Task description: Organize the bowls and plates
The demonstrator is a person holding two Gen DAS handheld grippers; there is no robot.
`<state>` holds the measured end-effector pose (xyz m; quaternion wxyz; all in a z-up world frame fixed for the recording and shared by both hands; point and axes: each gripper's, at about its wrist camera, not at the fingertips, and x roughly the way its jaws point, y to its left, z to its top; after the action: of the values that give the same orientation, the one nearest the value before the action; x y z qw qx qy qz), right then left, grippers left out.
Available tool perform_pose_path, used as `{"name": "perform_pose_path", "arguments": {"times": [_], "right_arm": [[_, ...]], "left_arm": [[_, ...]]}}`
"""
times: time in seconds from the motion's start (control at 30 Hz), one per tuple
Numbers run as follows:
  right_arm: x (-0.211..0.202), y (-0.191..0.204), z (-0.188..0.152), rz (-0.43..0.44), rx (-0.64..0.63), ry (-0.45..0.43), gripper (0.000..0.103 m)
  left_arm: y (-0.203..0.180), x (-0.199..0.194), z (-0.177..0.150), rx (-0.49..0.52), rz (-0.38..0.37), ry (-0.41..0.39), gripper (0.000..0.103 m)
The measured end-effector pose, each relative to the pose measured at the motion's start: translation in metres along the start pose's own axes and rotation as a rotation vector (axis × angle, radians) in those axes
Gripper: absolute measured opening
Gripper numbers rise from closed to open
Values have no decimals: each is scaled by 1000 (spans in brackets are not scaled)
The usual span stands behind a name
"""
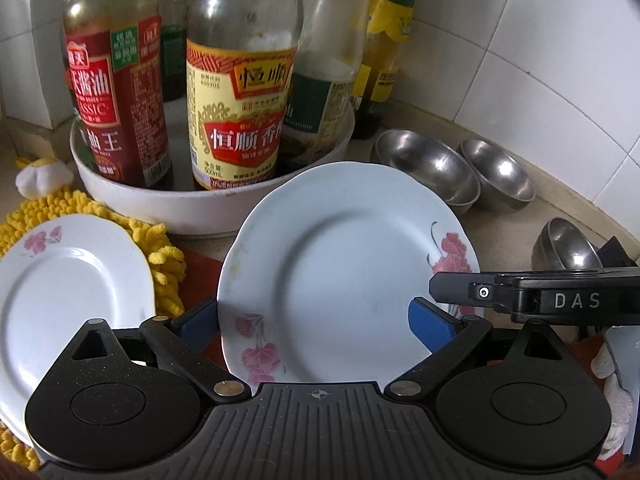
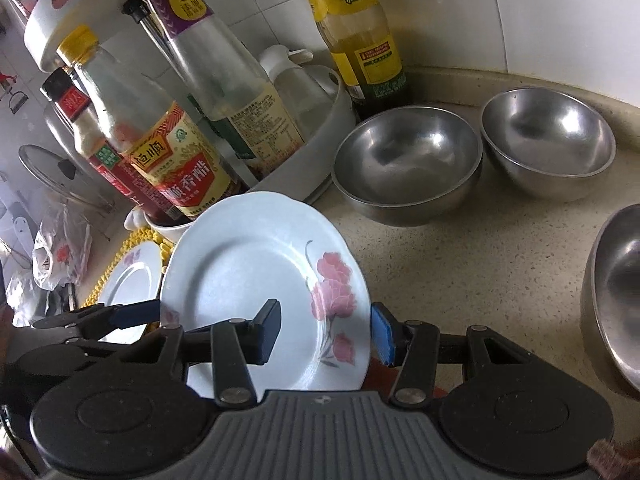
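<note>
A white flowered plate (image 1: 332, 276) (image 2: 256, 280) is tilted up off the counter between both grippers. My left gripper (image 1: 316, 320) is open, one blue pad behind the plate's left edge and one in front of its face. My right gripper (image 2: 324, 332) is also open around the plate's right rim, and its finger shows in the left wrist view (image 1: 532, 294). A second flowered plate (image 1: 60, 300) (image 2: 128, 284) lies on a yellow mat (image 1: 160, 252). Three steel bowls (image 2: 408, 164) (image 2: 548, 140) (image 2: 616, 292) stand on the counter to the right.
A white round tray (image 1: 192, 204) of sauce bottles (image 1: 240, 80) stands just behind the plates. A tall oil bottle (image 2: 356, 36) stands in the tiled corner. A pot lid (image 2: 56, 176) and plastic bags (image 2: 60, 256) are at the far left. Speckled counter (image 2: 480, 272) lies in front of the bowls.
</note>
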<state>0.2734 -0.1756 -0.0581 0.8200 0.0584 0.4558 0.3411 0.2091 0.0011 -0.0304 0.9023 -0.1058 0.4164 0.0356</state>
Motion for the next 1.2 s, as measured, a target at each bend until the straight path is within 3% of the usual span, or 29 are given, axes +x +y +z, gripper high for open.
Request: {"name": "perform_pose_path", "arguments": {"times": [0.5,1.2], "right_arm": [[-19,16,-4,24,3,-14,45],[-7,20,-2,32,73,71,45]], "left_arm": [[1,-19,-3,10,38,-33,101],[12,-19,-6,-30,60,-2,101]]}}
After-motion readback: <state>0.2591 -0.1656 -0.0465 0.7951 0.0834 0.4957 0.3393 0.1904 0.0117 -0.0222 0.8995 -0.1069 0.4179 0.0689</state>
